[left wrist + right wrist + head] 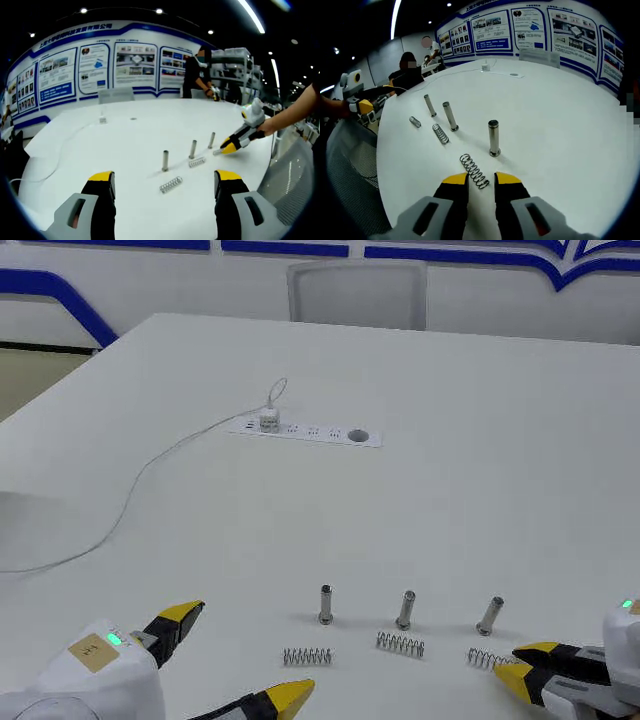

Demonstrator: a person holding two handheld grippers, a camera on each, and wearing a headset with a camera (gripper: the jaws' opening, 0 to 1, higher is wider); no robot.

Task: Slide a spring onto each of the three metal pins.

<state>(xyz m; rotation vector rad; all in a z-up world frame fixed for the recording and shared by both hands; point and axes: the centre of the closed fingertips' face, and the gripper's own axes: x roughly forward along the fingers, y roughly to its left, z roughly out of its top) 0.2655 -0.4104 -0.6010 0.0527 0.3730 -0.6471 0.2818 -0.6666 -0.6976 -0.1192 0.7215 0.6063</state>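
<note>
Head view: white bench (450,490), three metal pins standing in a row at about 5 o'clock of the frame: left pin (325,604), middle pin (405,610), right pin (490,615). All three are bare. Three springs lie flat on the bench, one near each pin on the person's side. The left spring (307,656) is at 7 o'clock of its pin, the middle spring (400,644) at 6 o'clock of its pin, and the right spring (487,659) at 6 o'clock of its pin. None is on a pin. The left gripper (243,655) is at 7 o'clock of the frame, low over the bench, jaws spread wide with nothing between them; it is well apart from the left spring. The right gripper (510,661) is at 4 o'clock, jaws parted only narrowly. In the right gripper view the near end of the right spring lies between the yellow tips, and a gap shows on either side, so it is not clamped. Whether a tip touches the coil I cannot tell. A power strip (305,430) with a white cable (150,470) lies at 11 o'clock of the pins, well apart, and a grey chair (357,295) stands at 12 o'clock beyond the bench.
</note>
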